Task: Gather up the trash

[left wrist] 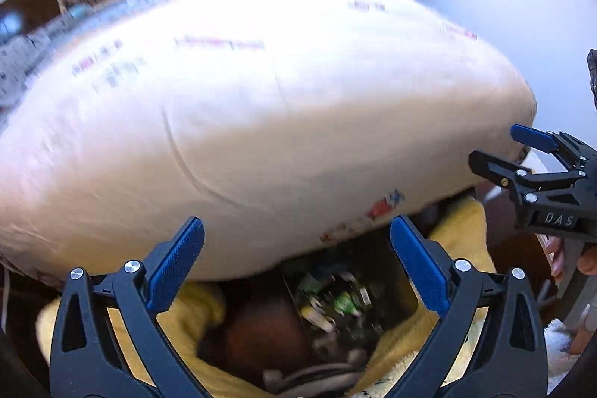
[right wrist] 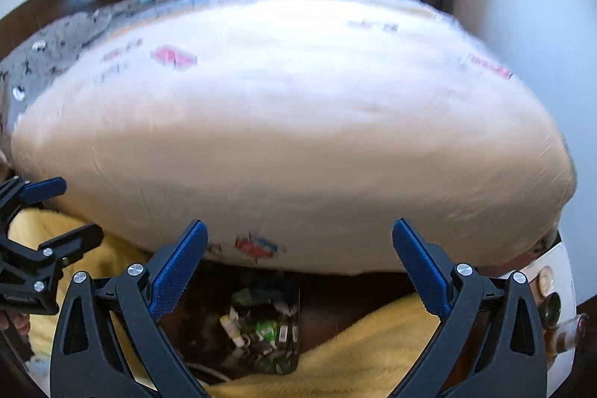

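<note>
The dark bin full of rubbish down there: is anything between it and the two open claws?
No. In both wrist views the left gripper and right gripper hang open over the trash bin, nothing between. The white bed rises behind; yellow blanket surrounds it.

Two wrist views side by side, angled down, close over the same bed (left wrist: 261,107) edge and bin (right wrist: 261,323).

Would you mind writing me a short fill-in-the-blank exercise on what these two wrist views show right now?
1. Both the left hand-held gripper and the right hand-held gripper have their jaws ____.
2. The pads on the fingers are ____ in colour.
3. The bin of trash sits between folds of a ____ blanket.
4. The white quilt lies ____ the bin in both views.

Missing words: open; blue; yellow; beyond
</note>
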`<state>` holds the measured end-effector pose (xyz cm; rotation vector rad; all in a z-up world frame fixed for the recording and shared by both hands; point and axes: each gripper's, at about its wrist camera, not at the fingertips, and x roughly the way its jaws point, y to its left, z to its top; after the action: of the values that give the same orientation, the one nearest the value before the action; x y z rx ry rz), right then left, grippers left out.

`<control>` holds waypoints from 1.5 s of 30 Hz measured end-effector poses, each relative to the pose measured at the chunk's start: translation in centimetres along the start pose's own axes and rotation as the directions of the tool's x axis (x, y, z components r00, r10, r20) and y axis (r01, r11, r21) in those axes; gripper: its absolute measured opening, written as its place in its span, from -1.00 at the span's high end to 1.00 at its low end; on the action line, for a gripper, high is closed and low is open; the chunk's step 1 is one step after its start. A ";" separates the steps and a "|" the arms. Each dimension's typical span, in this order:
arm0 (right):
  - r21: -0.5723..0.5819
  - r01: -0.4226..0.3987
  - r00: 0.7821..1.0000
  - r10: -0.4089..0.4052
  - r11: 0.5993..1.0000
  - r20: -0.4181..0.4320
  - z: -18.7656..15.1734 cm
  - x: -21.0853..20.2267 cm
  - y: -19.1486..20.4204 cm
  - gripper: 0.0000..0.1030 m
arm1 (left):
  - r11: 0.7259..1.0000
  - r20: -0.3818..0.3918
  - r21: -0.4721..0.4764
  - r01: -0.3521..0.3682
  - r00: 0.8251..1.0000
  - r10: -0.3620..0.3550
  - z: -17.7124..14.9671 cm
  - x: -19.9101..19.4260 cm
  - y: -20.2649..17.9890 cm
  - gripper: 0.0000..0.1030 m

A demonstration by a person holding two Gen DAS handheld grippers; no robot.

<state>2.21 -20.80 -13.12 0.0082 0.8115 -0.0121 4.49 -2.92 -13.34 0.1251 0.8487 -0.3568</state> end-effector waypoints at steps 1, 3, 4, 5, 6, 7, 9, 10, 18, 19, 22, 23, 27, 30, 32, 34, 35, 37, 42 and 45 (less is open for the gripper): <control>0.005 0.003 1.000 -0.003 1.000 0.021 0.4 -0.8 -0.2 -0.93 | 1.000 0.020 0.001 -0.006 1.000 0.006 0.5 -0.7 0.1 -0.84; 0.010 0.007 0.998 -0.007 1.000 0.057 1.1 -2.0 -0.5 -0.93 | 1.000 0.063 -0.001 -0.012 0.998 0.012 1.5 -2.3 0.3 -0.84; 0.014 0.012 0.996 -0.013 1.000 0.083 1.7 -3.0 -0.5 -0.93 | 1.000 0.087 -0.003 -0.016 0.996 0.016 2.0 -3.2 0.3 -0.84; 0.017 0.014 0.995 -0.016 1.000 0.097 2.1 -3.5 -0.4 -0.93 | 1.000 0.105 -0.004 -0.021 0.994 0.021 2.3 -3.9 0.4 -0.84; 0.020 0.013 0.994 -0.015 1.000 0.111 2.5 -4.1 -0.4 -0.93 | 1.000 0.130 -0.005 -0.027 0.991 0.027 2.8 -4.7 0.5 -0.84; 0.024 0.009 0.992 -0.012 1.000 0.127 2.9 -4.8 -0.4 -0.93 | 1.000 0.146 -0.006 -0.029 0.989 0.030 3.1 -5.3 0.6 -0.84; 0.031 0.002 0.988 -0.007 1.000 0.156 4.1 -6.3 -0.3 -0.93 | 0.999 0.181 -0.016 -0.039 0.983 0.041 3.9 -6.8 0.6 -0.84; 0.034 0.009 0.985 -0.015 0.999 0.175 4.5 -7.0 -0.3 -0.93 | 0.999 0.200 -0.021 -0.048 0.978 0.052 4.3 -7.6 0.7 -0.84; 0.027 0.019 0.957 -0.026 0.999 0.288 6.5 -11.7 0.6 -0.93 | 0.992 0.305 -0.087 -0.090 0.946 0.113 6.2 -12.8 2.1 -0.84; 0.024 0.017 0.953 -0.023 1.000 0.301 6.6 -12.3 0.7 -0.93 | 0.991 0.313 -0.090 -0.094 0.942 0.118 6.2 -13.3 2.1 -0.84; 0.031 0.024 0.944 -0.033 0.999 0.330 6.8 -13.5 0.9 -0.93 | 0.990 0.327 -0.090 -0.110 0.936 0.133 6.6 -14.4 1.8 -0.84; 0.039 0.030 0.941 -0.041 0.999 0.337 6.8 -13.9 0.9 -0.93 | 0.990 0.328 -0.089 -0.112 0.935 0.135 6.6 -14.5 1.8 -0.84; 0.076 0.035 0.947 -0.058 0.996 0.316 6.9 -14.4 0.5 -0.93 | 0.988 0.318 -0.089 -0.125 0.937 0.147 6.7 -14.7 1.4 -0.84; 0.087 0.026 0.946 -0.052 0.996 0.320 6.7 -14.6 0.4 -0.93 | 0.986 0.309 -0.102 -0.134 0.938 0.159 6.6 -14.8 1.0 -0.84; 0.063 0.055 0.943 -0.072 0.997 0.325 6.7 -14.6 0.9 -0.93 | 0.986 0.321 -0.102 -0.128 0.935 0.154 6.5 -15.2 0.7 -0.84; 0.061 0.057 0.940 -0.074 0.997 0.332 6.5 -14.6 1.1 -0.93 | 0.985 0.339 -0.111 -0.131 0.927 0.162 6.4 -15.8 0.4 -0.84; 0.062 0.047 0.940 -0.065 0.997 0.334 6.4 -14.6 1.2 -0.93 | 0.984 0.348 -0.113 -0.135 0.923 0.166 6.4 -16.0 0.3 -0.84; 0.061 0.037 0.939 -0.056 0.997 0.339 6.3 -14.6 1.2 -0.93 | 0.984 0.362 -0.111 -0.142 0.916 0.173 6.4 -16.4 0.1 -0.84; 0.053 0.049 0.936 -0.065 0.997 0.345 6.2 -14.7 1.5 -0.93 | 0.981 0.370 -0.103 -0.162 0.909 0.189 6.6 -16.7 -0.2 -0.84; 0.050 0.055 0.935 -0.069 0.997 0.347 6.3 -14.8 1.6 -0.93 | 0.981 0.368 -0.107 -0.161 0.910 0.190 6.7 -16.7 0.0 -0.84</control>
<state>-3.40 -19.14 2.01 0.0175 0.4553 -0.0878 -0.82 -0.30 3.63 0.0594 0.4635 -0.1696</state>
